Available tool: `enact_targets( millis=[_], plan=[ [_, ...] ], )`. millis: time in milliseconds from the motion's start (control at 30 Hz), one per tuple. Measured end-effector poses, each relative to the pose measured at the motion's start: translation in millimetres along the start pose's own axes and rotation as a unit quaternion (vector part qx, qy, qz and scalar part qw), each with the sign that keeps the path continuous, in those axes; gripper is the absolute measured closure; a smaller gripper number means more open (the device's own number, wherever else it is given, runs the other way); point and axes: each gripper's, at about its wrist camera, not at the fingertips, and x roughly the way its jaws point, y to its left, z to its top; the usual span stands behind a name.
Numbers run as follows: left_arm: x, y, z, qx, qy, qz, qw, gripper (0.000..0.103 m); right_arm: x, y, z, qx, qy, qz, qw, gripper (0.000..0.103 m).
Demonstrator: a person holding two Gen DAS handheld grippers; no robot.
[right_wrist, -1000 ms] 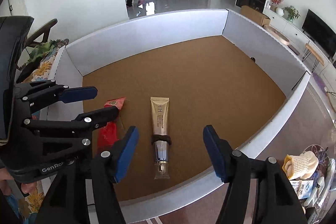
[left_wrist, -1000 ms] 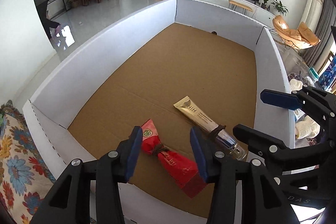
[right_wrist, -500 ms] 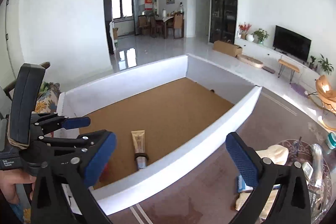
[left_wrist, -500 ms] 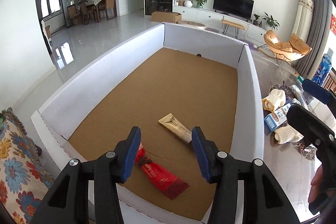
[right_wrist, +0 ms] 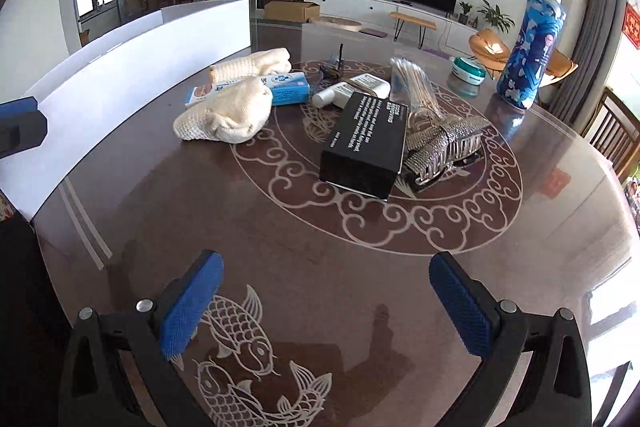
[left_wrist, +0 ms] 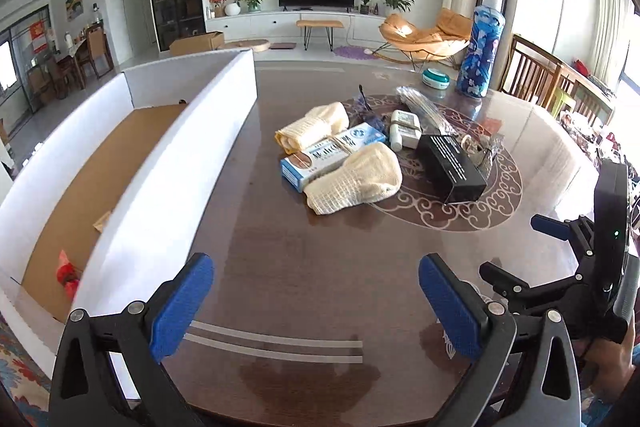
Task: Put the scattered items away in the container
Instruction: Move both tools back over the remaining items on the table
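The white-walled cardboard container (left_wrist: 180,147) stands on the left, with a red sachet (left_wrist: 66,273) and the corner of a gold tube (left_wrist: 102,221) on its brown floor. Scattered on the table beside it lie two cream mesh pouches (left_wrist: 356,179), a blue-white box (left_wrist: 332,151), a black box (right_wrist: 364,143), a small white bottle (left_wrist: 404,125) and a silver hair clip (right_wrist: 444,147). My left gripper (left_wrist: 315,263) hovers over bare table short of the pile, its jaws opening with nothing between them. My right gripper (right_wrist: 326,259) stands open and empty, nearer the black box.
A tall blue patterned bottle (right_wrist: 532,55) and a teal jar (right_wrist: 468,71) stand at the far side of the round dark table (right_wrist: 360,227). A clear packet of sticks (right_wrist: 408,79) lies behind the black box. Wooden chairs (left_wrist: 540,75) stand at the right.
Both grippers swung right, out from over the container to above the table by the scattered pile. Both sets of jaws spread wide. The sachet and tube stayed in the container.
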Motion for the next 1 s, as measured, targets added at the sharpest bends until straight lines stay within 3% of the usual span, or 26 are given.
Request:
enact_targets(
  millis=[200, 367, 1000],
  plan=[
    [61.3, -31.1, -24.1, 0.005, 0.057, 0.009, 0.9983, 0.000, 17.3, -16.0, -13.1, 0.006, 0.035, -0.021, 0.999, 0.000],
    [77.8, -29.1, -25.7, -0.001, 0.071, 0.020, 0.9973, 0.000, 31.6, -22.0, -6.7, 0.022, 0.046, 0.005, 0.999, 0.000],
    [97.3, -20.3, -12.1, 0.011, 0.055, 0.006, 0.9984, 0.000, 46.8, -22.2, 9.0, 0.043, 0.038, 0.008, 0.998, 0.000]
  ],
)
